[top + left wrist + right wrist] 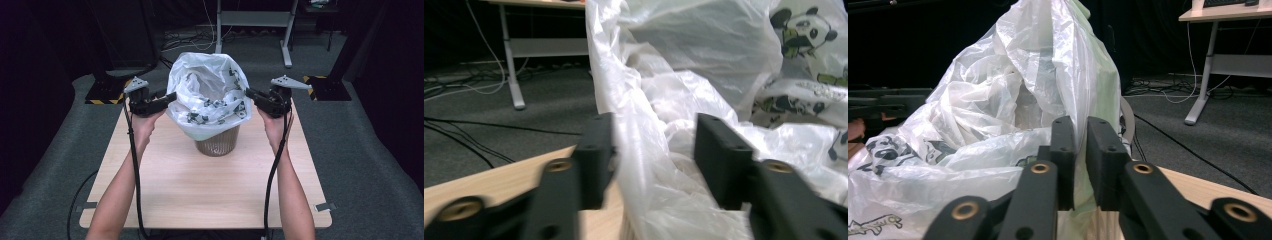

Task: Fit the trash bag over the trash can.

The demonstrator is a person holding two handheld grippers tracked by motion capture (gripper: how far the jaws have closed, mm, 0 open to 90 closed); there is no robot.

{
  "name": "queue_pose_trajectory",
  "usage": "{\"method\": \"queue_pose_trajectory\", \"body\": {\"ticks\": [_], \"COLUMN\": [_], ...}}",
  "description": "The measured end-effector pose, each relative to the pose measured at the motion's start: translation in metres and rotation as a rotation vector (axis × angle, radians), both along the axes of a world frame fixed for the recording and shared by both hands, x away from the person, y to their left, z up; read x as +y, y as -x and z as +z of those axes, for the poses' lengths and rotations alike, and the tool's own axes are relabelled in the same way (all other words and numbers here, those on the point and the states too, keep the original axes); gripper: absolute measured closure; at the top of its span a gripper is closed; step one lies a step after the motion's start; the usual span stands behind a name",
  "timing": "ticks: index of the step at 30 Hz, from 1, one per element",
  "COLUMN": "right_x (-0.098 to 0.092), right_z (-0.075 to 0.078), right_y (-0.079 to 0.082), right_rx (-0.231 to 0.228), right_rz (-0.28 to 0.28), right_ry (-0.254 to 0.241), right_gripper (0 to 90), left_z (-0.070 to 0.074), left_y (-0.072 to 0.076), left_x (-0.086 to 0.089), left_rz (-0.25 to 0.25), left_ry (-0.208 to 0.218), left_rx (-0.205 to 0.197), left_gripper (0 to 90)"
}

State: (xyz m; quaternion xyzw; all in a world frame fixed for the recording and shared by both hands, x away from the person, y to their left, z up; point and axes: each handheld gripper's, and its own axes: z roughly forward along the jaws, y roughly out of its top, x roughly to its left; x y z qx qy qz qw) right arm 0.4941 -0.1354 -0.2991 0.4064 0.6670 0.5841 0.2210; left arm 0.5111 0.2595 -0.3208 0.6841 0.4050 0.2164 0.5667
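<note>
The white plastic bag lined a brown bin near the table's far edge. The right gripper pinched its rim; the left gripper's jaws straddled the opposite rim, apart. Grey carpet surrounded the table.

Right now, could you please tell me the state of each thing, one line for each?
plastic bag: open at top, draped over the bin's rim.
bin: upright on the table.
left gripper: open, bag edge between jaws.
right gripper: shut on the bag's edge.

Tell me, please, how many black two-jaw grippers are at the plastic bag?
2: the left black two-jaw gripper at the white panda-print plastic bag's left rim, the right black two-jaw gripper at its right rim.
</note>
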Motion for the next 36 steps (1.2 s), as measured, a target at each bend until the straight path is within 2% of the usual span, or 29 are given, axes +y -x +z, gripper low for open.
{"method": "queue_pose_trajectory", "body": {"ticks": [3, 6, 10, 13, 14, 15, 16, 18, 20, 22, 23, 26, 27, 31, 36], "right_x": [0.004, 0.008, 0.011, 0.016, 0.018, 0.02, 0.021, 0.018, 0.014, 0.01, 0.01, 0.013, 0.014, 0.017, 0.024], "right_z": [-0.001, -0.001, -0.003, -0.005, -0.006, -0.006, -0.005, 0.001, 0.01, 0.018, 0.019, 0.012, 0.007, -0.014, -0.015], "right_y": [0.004, 0.013, 0.024, 0.032, 0.034, 0.037, 0.039, 0.043, 0.044, 0.042, 0.041, 0.034, 0.03, 0.021, 0.03], "right_rx": [-0.003, -0.015, -0.025, -0.021, -0.02, -0.02, -0.026, -0.059, -0.086, -0.092, -0.081, -0.058, -0.041, 0.014, -0.015], "right_rz": [0.002, 0.006, 0.026, 0.055, 0.067, 0.07, 0.06, 0.061, 0.035, 0.026, 0.021, 0.002, 0.002, 0.054, 0.068], "right_ry": [0.004, 0.02, 0.019, 0.019, 0.026, 0.031, 0.031, 0.012, 0.012, 0.022, 0.033, 0.088, 0.098, 0.047, 0.017], "right_gripper": [87.5, 88.8, 89.2, 88.3, 83.5, 72.0, 64.1, 57.6, 49.6, 43.8, 41.9, 46.6, 51.8, 70.5, 83.0], "left_z": [-0.005, -0.009, -0.012, -0.014, -0.014, -0.014, -0.014, -0.013, -0.012, -0.01, -0.009, -0.008, -0.008, -0.006, -0.006], "left_y": [-0.003, -0.01, -0.028, -0.042, -0.045, -0.047, -0.047, -0.042, -0.036, -0.029, -0.025, -0.014, -0.011, -0.002, 0.005], "left_x": [-0.003, -0.007, -0.008, -0.007, -0.006, -0.005, -0.004, -0.001, 0.003, 0.007, 0.008, 0.01, 0.01, 0.01, 0.012], "left_rz": [-0.021, -0.019, 0.001, 0.024, 0.035, 0.038, 0.043, 0.041, 0.049, 0.053, 0.052, 0.043, 0.038, 0.027, 0.009], "left_ry": [-0.024, -0.048, -0.048, -0.022, -0.014, -0.005, 0.007, 0.026, 0.035, 0.047, 0.056, 0.069, 0.071, 0.063, 0.07], "left_rx": [0.008, 0.006, 0.017, 0.028, 0.037, 0.042, 0.047, 0.045, 0.037, 0.026, 0.019, -0.003, -0.009, -0.027, -0.033], "left_gripper": [75.7, 87.5, 89.9, 89.8, 88.4, 84.0, 77.9, 67.8, 56.6, 50.6, 47.5, 42.2, 41.4, 37.1, 33.1]}}
